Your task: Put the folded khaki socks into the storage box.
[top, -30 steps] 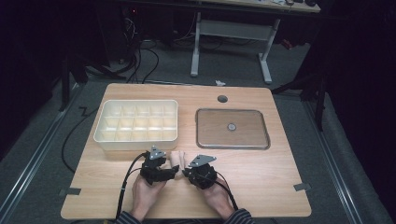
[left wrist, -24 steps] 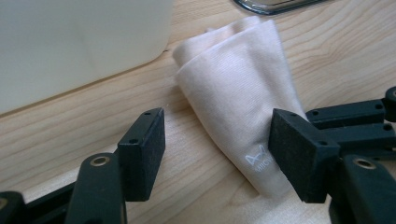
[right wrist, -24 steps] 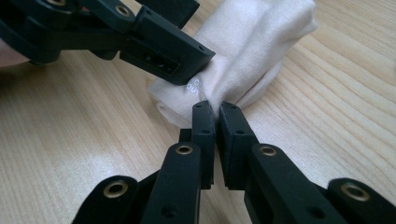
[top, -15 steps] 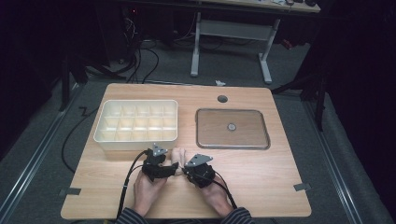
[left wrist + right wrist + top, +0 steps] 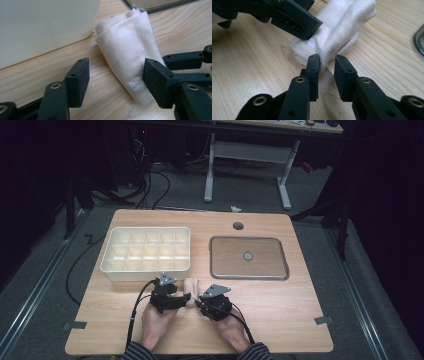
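At the near edge of the table, two hands are seen, each with a gripper, and a small folded cloth lies between them, just in front of the white divided tray. The left gripper is held spread wide, with the cloth between its jaws but clear of at least the one pad, so nothing is gripped. The right gripper has just been opening; its jaws stand a little apart at the cloth's near corner, and the fold is no longer pinched.

The cloth is judged to be light, soft and limp, so it would sag and unfold if lifted by one layer. It is best taken across the whole thickness of the folded end, near the printed mark, so that all layers are caught together.

Farther back, the tray's compartments are seen to hold nothing. To its right a shallow metal pan rests flat on the table; a small round spot is seen at its middle, and what that is cannot be told.
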Motion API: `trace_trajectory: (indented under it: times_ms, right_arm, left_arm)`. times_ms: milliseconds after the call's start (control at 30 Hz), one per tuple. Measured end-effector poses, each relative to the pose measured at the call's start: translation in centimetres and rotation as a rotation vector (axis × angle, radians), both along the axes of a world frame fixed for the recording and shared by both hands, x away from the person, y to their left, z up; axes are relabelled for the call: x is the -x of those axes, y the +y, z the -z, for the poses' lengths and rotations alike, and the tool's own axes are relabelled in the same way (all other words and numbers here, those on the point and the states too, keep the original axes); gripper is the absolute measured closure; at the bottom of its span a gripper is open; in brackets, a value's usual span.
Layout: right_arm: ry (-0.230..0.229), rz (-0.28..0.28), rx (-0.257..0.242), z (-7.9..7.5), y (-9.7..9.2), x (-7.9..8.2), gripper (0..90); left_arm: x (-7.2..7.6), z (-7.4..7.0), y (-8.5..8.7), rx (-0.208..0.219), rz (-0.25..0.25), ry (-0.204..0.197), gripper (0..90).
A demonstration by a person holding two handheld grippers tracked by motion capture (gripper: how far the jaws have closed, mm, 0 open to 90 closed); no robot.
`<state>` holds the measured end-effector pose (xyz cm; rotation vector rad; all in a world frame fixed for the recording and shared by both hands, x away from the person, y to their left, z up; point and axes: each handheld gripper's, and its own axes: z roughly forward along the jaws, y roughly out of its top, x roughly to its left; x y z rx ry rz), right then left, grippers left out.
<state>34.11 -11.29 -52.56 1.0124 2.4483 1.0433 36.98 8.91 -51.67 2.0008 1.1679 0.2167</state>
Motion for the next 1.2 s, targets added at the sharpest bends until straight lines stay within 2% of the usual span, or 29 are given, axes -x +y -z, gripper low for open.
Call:
trace_trajectory:
  times_ms: [100,267,333,433,600,800,1033,1200]
  right_arm:
    - [-0.003,0.002,-0.01,-0.3,-0.2,0.2,70.8]
    - [-0.016,0.005,-0.026,-0.7,-0.7,0.3,66.2]
    - [-0.018,0.017,-0.032,-0.8,-1.0,0.3,65.3]
    - [-0.039,0.035,-0.059,-1.2,-1.8,0.6,64.2]
    - [-0.056,0.073,-0.059,-1.6,-3.7,0.8,63.0]
    - [-0.07,0.147,-0.034,-1.3,-6.4,0.6,60.5]
    - [-0.071,0.24,-0.024,-0.9,-9.7,0.6,57.6]
    - [-0.085,0.301,0.001,-0.5,-11.8,0.6,55.3]
  left_arm:
    - [-0.1,-0.2,0.2,0.026,-0.015,-0.005,36.9]
    - [-0.9,-0.6,0.1,0.033,-0.015,-0.001,35.2]
    - [-1.2,-0.6,0.1,0.051,-0.021,0.0,35.2]
    - [-1.6,-0.6,-0.2,0.043,-0.024,0.016,34.8]
    - [-2.1,-0.5,-0.8,0.038,-0.028,0.026,35.0]
    - [-2.5,-0.1,-1.3,0.036,-0.026,0.045,37.3]
    - [-2.6,0.4,-1.6,0.028,-0.001,0.059,42.2]
    - [-2.6,0.7,-1.8,0.043,0.029,0.069,48.6]
